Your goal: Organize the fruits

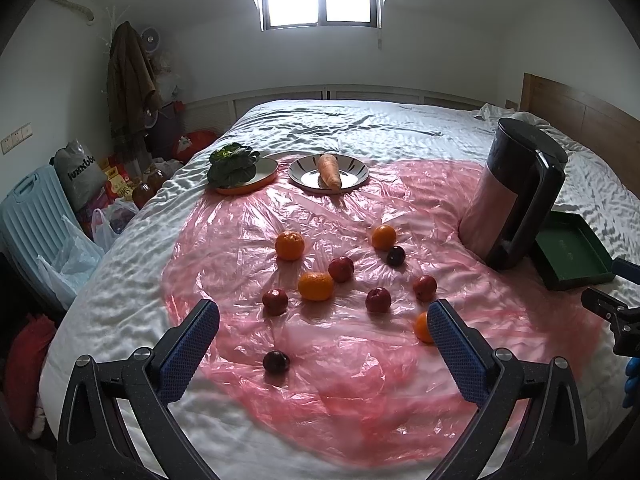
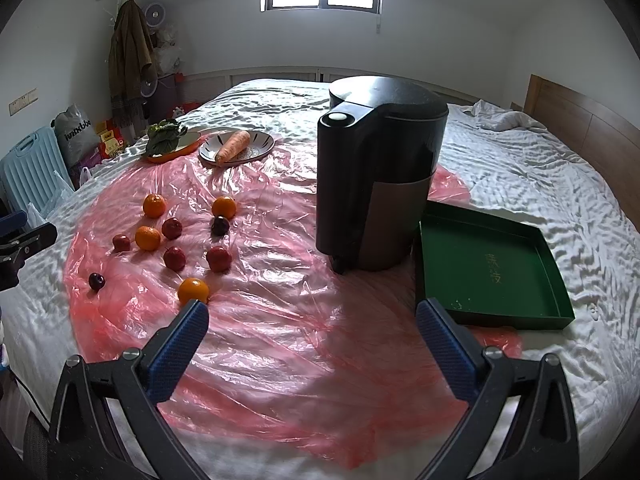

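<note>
Several oranges, red apples and dark plums lie loose on a pink plastic sheet [image 1: 320, 360] on the bed. My left gripper [image 1: 323, 322] is open and empty, hovering near the sheet's front; a dark plum [image 1: 276, 362] lies between its fingers' line, an orange [image 1: 423, 328] is partly hidden by its right finger. My right gripper [image 2: 312, 320] is open and empty above bare sheet; an orange [image 2: 193, 291] sits just beyond its left fingertip. An empty green tray [image 2: 486, 268] lies at the right, also in the left wrist view [image 1: 568, 254].
A tall black and grey appliance [image 2: 380, 172] stands beside the tray. At the back, an orange-rimmed plate [image 1: 264, 174] holds greens and a striped plate [image 1: 356, 172] holds a carrot [image 1: 329, 171]. Bags and a blue suitcase [image 1: 28, 216] stand left of the bed.
</note>
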Action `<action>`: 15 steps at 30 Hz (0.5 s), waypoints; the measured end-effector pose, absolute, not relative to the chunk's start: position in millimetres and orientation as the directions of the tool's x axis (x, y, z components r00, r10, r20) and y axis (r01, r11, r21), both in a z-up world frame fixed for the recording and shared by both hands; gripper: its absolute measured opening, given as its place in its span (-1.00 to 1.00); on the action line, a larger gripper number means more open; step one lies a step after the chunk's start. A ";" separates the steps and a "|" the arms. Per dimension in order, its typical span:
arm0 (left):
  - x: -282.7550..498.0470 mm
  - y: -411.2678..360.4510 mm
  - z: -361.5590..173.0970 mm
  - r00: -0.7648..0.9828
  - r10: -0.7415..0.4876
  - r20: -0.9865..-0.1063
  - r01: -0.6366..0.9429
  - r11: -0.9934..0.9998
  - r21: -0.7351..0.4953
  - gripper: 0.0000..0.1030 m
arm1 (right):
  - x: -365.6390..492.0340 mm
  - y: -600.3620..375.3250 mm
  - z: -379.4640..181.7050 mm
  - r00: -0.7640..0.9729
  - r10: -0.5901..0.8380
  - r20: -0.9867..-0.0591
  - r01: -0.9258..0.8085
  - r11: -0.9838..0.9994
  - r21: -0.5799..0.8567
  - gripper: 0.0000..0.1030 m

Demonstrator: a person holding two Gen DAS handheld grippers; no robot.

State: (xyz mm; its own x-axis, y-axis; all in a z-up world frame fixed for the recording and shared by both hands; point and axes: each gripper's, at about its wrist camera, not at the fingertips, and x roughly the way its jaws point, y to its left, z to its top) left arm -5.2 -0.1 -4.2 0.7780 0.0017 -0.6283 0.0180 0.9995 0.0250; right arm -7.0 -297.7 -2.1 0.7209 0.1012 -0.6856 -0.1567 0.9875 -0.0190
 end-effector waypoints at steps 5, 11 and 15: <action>-4.0 -1.3 -4.8 0.774 -0.002 -0.634 0.024 0.999 0.025 0.98 | -6.4 -299.3 -0.6 0.726 0.104 -0.680 -0.155 0.988 -0.014 1.00; -3.6 -2.3 -5.4 0.774 -0.004 -0.633 0.027 0.999 0.027 0.98 | -7.4 -298.8 -0.8 0.733 0.106 -0.672 -0.153 0.988 -0.011 1.00; -3.3 -3.2 -5.7 0.774 -0.003 -0.634 0.028 0.999 0.029 0.98 | -7.1 -299.0 -0.3 0.734 0.106 -0.671 -0.152 0.988 -0.011 1.00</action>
State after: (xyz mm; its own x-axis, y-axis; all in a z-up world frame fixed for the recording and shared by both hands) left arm -3.3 -3.2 -5.7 0.7737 -0.0032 -0.6336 0.0276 0.9992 0.0286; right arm -7.1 -299.0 -0.3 0.7341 0.1057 -0.6707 -0.1522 0.9883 -0.0108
